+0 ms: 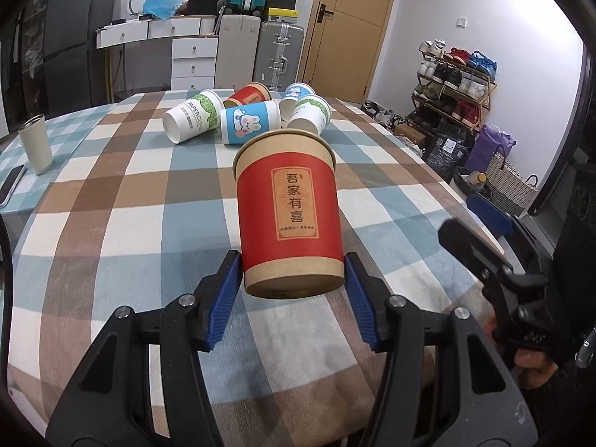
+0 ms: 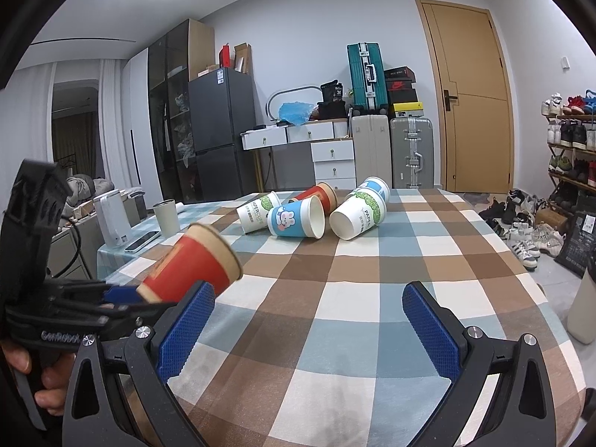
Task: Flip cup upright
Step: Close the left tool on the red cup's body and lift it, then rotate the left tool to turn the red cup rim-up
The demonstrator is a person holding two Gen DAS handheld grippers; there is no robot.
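Observation:
My left gripper [image 1: 294, 279] is shut on the base of a red and brown paper cup [image 1: 288, 205], holding it above the checked tablecloth [image 1: 111, 193]. The cup tilts away from me, rim up and forward. In the right wrist view the same cup [image 2: 190, 264] leans toward the right in the left gripper [image 2: 123, 298]. My right gripper [image 2: 303, 316] is open and empty above the table. Several paper cups lie on their sides at the far end: white-green [image 1: 192, 115], blue rabbit [image 1: 249, 121], red [image 1: 247, 95] and others.
An upright grey tumbler [image 1: 35, 141] and a phone [image 1: 11, 182] are at the table's left edge. A white kettle [image 2: 111, 219] stands beyond them. Suitcases, drawers and a door are behind the table; a shoe rack [image 1: 454, 85] is at right.

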